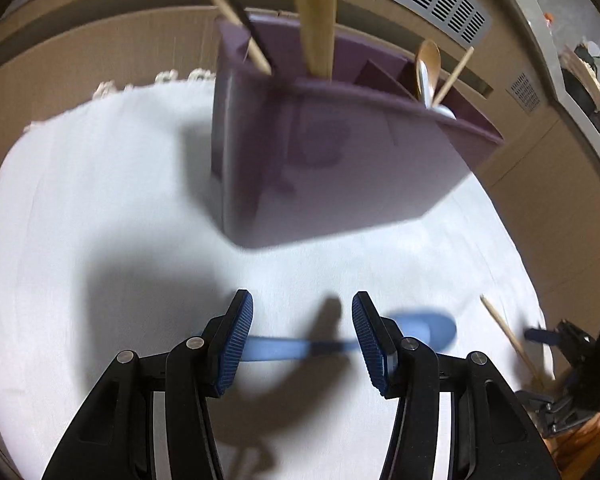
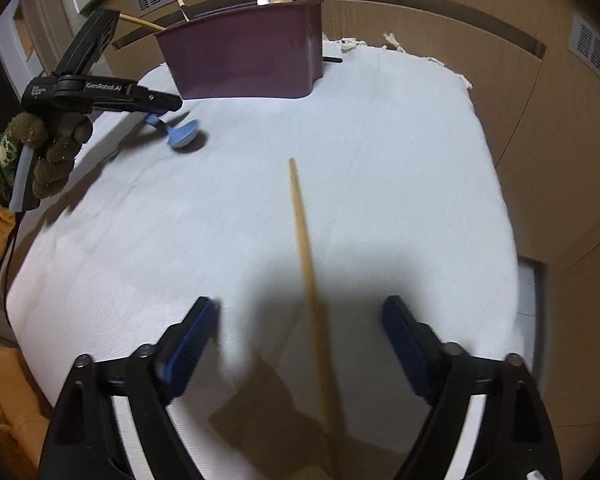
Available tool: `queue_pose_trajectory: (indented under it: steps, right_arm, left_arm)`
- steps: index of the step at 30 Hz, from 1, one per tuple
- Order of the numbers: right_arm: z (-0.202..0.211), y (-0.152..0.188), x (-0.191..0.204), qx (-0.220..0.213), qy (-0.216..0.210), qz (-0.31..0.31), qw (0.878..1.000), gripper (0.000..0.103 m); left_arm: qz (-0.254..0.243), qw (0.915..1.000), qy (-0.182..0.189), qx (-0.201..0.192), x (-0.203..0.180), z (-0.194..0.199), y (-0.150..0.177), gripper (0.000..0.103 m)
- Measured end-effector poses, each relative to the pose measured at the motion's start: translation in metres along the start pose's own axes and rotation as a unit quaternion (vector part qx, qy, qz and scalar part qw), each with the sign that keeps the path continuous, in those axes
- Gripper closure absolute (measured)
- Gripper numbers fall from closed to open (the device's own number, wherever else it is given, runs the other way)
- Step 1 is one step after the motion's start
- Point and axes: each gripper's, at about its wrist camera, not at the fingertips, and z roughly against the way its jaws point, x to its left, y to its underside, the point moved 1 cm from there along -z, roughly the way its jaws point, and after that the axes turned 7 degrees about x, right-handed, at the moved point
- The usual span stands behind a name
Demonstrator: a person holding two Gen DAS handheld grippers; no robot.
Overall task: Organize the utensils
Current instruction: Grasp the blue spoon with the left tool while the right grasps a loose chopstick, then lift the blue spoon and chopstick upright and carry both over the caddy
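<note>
In the left wrist view, the left gripper (image 1: 302,328) has its ribbed blue fingers (image 1: 236,344) spread wide and holding nothing; a blue plastic spoon (image 1: 416,330) lies across the white woven cloth (image 1: 100,200) just under them, its round bowl past the right finger; the picture is blurred here; ahead stands the purple plastic organizer (image 1: 340,160), smooth, with inner dividers; long wooden handles (image 1: 316,16) lean out of its left compartments, and a wooden spoon (image 1: 429,68) with a metal one sits in a right compartment; a wooden stick (image 1: 508,336) lies on the cloth at the right.

In the right wrist view, the right gripper (image 2: 300,340) is also wide open and empty, above the cloth-covered worktop (image 2: 420,160); the thin round wooden stick (image 2: 308,264) runs between its fingers (image 2: 188,344) without touching them; only this view shows the gloved left hand (image 2: 40,156), and the organizer's (image 2: 252,56) plain outer wall at the far edge.
</note>
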Motion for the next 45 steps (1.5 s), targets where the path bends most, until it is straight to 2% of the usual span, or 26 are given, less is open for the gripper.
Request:
queue_pose_trajectory:
  steps: [6, 9, 12, 14, 17, 21, 22, 24, 25, 26, 28, 29, 30, 31, 32, 33, 34, 37, 39, 45]
  right_arm:
    - [-0.004, 0.001, 0.012, -0.008, -0.006, 0.009, 1.000, 0.002]
    - [-0.006, 0.000, 0.013, -0.012, -0.010, 0.004, 1.000, 0.001]
    - [-0.006, -0.002, 0.008, -0.015, -0.024, -0.011, 1.000, 0.000]
    - [-0.005, -0.001, 0.003, -0.020, -0.037, -0.027, 0.999, 0.000]
    - [-0.005, -0.001, 0.001, -0.025, -0.046, -0.042, 0.998, 0.000]
    - [-0.007, 0.000, 0.005, -0.018, -0.037, -0.038, 0.998, 0.000]
    - [-0.007, 0.000, 0.005, -0.014, -0.034, -0.036, 0.999, 0.000]
    - [-0.009, -0.001, 0.008, -0.002, -0.027, -0.020, 0.999, 0.000]
    - [-0.010, -0.002, 0.011, 0.006, -0.020, -0.003, 1.000, 0.000]
    - [-0.011, -0.003, 0.013, 0.012, -0.015, 0.011, 1.000, 0.000]
    - [-0.010, -0.007, 0.011, 0.014, -0.014, 0.024, 1.000, 0.001]
    - [-0.007, -0.009, 0.008, 0.003, -0.009, 0.022, 1.000, 0.003]
    - [-0.004, -0.011, 0.006, -0.005, 0.000, 0.024, 1.000, 0.012]
    - [-0.001, -0.014, 0.004, -0.012, 0.012, 0.030, 0.999, 0.026]
    - [0.000, -0.017, 0.003, -0.013, 0.019, 0.035, 0.999, 0.034]
    - [0.000, -0.021, 0.002, -0.010, 0.024, 0.040, 0.999, 0.050]
    - [-0.001, -0.024, 0.001, -0.004, 0.025, 0.043, 0.999, 0.063]
    - [-0.007, -0.029, 0.002, 0.009, 0.032, 0.058, 0.998, 0.076]
    - [-0.010, -0.032, 0.004, 0.013, 0.031, 0.066, 0.997, 0.080]
    - [-0.019, -0.043, 0.003, 0.018, 0.028, 0.063, 0.997, 0.082]
  left_arm:
    - [-0.026, 0.9994, 0.015, 0.020, -0.015, 0.012, 0.039, 0.048]
    - [-0.074, 0.9965, 0.020, 0.034, -0.042, 0.013, 0.056, 0.047]
    - [-0.130, 0.9913, -0.003, 0.022, -0.073, 0.017, 0.063, 0.043]
    - [-0.163, 0.9861, -0.034, -0.001, -0.091, 0.019, 0.058, 0.037]
    - [-0.155, 0.9845, -0.081, -0.012, -0.103, 0.008, 0.033, 0.037]
    - [-0.107, 0.9904, -0.087, 0.011, -0.100, -0.013, 0.010, 0.037]
    - [-0.101, 0.9903, -0.094, 0.013, -0.100, -0.019, 0.006, 0.039]
    - [-0.098, 0.9896, -0.105, 0.013, -0.100, -0.025, 0.004, 0.048]
    - [-0.091, 0.9896, -0.110, 0.014, -0.099, -0.027, 0.003, 0.063]
    - [-0.087, 0.9899, -0.110, 0.015, -0.098, -0.028, 0.003, 0.066]
    - [-0.084, 0.9899, -0.114, 0.003, -0.099, -0.024, 0.006, 0.067]
    - [-0.086, 0.9894, -0.117, -0.006, -0.101, -0.020, 0.009, 0.067]
    - [-0.087, 0.9894, -0.116, -0.012, -0.102, -0.016, 0.011, 0.067]
    - [-0.086, 0.9898, -0.111, -0.020, -0.100, -0.009, 0.016, 0.067]
    - [-0.083, 0.9906, -0.104, -0.030, -0.101, -0.001, 0.021, 0.067]
    - [-0.081, 0.9912, -0.099, -0.035, -0.102, 0.005, 0.025, 0.067]
    - [-0.080, 0.9915, -0.094, -0.038, -0.102, 0.010, 0.028, 0.067]
    - [-0.080, 0.9922, -0.081, -0.052, -0.104, 0.028, 0.039, 0.067]
    - [-0.079, 0.9923, -0.077, -0.056, -0.103, 0.035, 0.043, 0.067]
    - [-0.065, 0.9924, -0.076, -0.072, -0.110, 0.048, 0.055, 0.067]
